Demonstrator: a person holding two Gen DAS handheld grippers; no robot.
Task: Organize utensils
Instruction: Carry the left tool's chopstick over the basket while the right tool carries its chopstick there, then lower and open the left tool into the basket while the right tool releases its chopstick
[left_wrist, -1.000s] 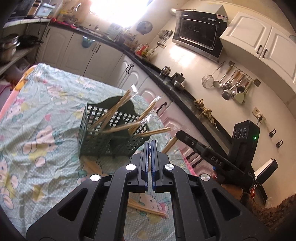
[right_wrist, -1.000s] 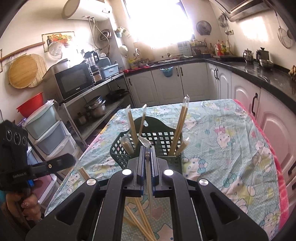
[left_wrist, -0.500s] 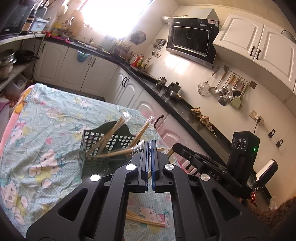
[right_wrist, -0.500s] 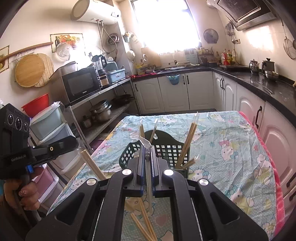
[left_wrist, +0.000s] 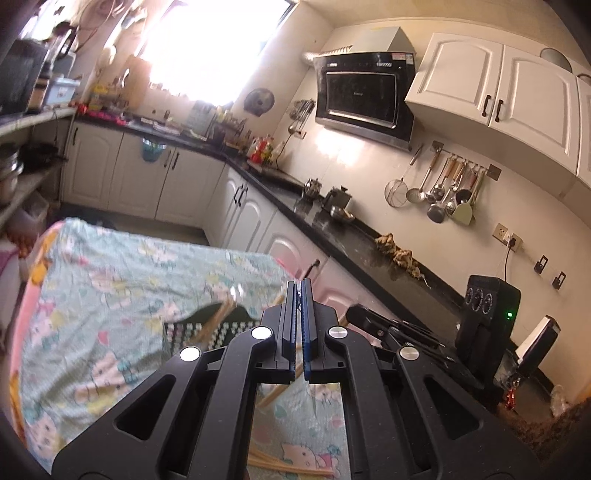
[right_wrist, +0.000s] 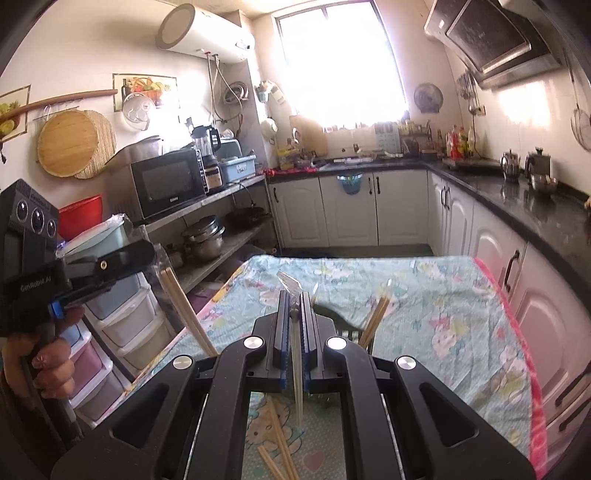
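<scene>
My left gripper (left_wrist: 299, 286) is shut. The right wrist view shows the left gripper (right_wrist: 146, 253) pinching a wrapped pair of chopsticks (right_wrist: 184, 314) that hangs down from it, off the table's left edge. My right gripper (right_wrist: 294, 295) is shut on another wrapped pair of chopsticks (right_wrist: 297, 387); its clear wrapper tip pokes up past the fingers. The green slotted basket (left_wrist: 221, 326) stands on the table below both grippers and is mostly hidden behind them. Several chopsticks (right_wrist: 376, 317) lean in the basket. Loose chopsticks (right_wrist: 277, 443) lie on the cloth near me.
The table carries a pale green cartoon-print cloth (right_wrist: 443, 314). White cabinets and a black counter (left_wrist: 354, 236) run along its right side. Shelves with pots and plastic drawers (right_wrist: 122, 332) stand to the left. A person's hand (right_wrist: 48, 369) grips the left tool's handle.
Both grippers have risen, each still shut on its wrapped chopsticks. The basket and table have sunk lower in both views and are now largely hidden behind the fingers.
</scene>
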